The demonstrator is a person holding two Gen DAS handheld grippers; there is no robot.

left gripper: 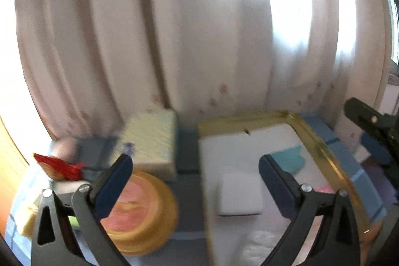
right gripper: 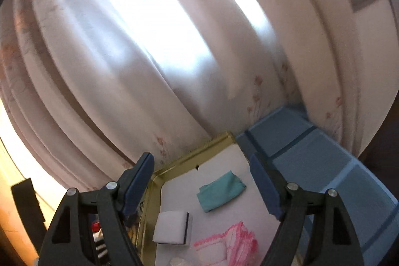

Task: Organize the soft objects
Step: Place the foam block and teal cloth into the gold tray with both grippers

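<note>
A gold-rimmed tray [left gripper: 324,148] [right gripper: 199,148] with a white floor holds a white sponge block [left gripper: 240,193] [right gripper: 172,227], a folded teal cloth [left gripper: 289,160] [right gripper: 220,187] and a pink-and-white cloth [right gripper: 229,244]. My left gripper [left gripper: 197,173] hangs open above the tray's left edge, with nothing between its fingers. My right gripper [right gripper: 202,181] stands open above the tray's far end, the teal cloth below and beyond it, untouched. At the right edge of the left wrist view the right gripper's fingers [left gripper: 374,141] show.
Left of the tray sit a yellow round container with a pink top [left gripper: 139,211], a yellow-striped box [left gripper: 149,141] and a red tasselled object [left gripper: 59,166]. A blue checked cloth [right gripper: 311,161] covers the surface. A pale curtain [left gripper: 174,29] hangs close behind.
</note>
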